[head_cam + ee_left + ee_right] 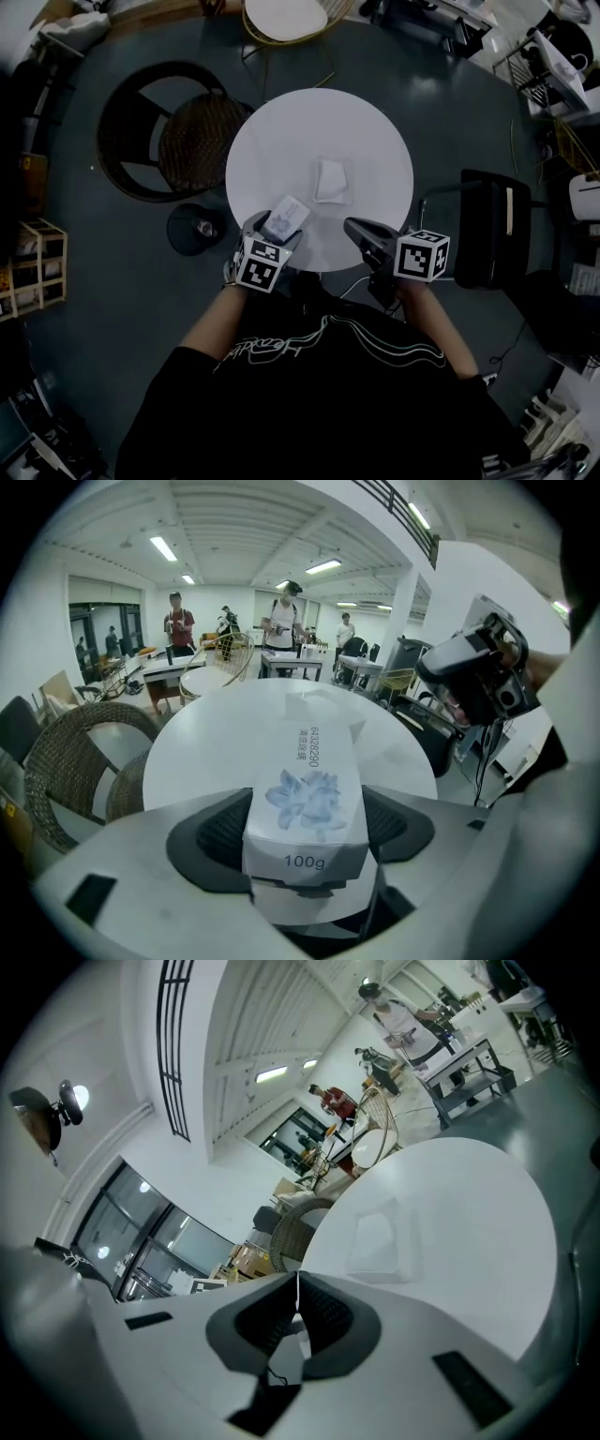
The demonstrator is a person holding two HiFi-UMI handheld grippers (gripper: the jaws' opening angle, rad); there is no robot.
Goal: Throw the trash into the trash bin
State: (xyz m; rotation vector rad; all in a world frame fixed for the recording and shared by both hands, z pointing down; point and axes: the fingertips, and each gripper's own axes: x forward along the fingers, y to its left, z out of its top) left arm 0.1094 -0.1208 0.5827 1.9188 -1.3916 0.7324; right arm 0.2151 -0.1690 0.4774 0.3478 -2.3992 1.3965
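Observation:
A white carton with a blue flower print (307, 799) sits between the black pads of my left gripper (305, 834), which is shut on its sides. In the head view this carton (287, 216) is at the near left edge of the round white table (375, 141), in the left gripper (279, 228). A flat white packet (333, 180) lies near the table's middle and also shows in the right gripper view (382, 1237). My right gripper (361, 234) is at the near right edge, its jaws shut with nothing between them (298, 1305). A small black bin (195, 229) stands on the floor left of the table.
A wicker chair (197, 141) stands at the table's left, close behind the bin. A black chair (492, 230) is at the right and a pale chair (286, 17) at the far side. Several people stand at desks far off (281, 621).

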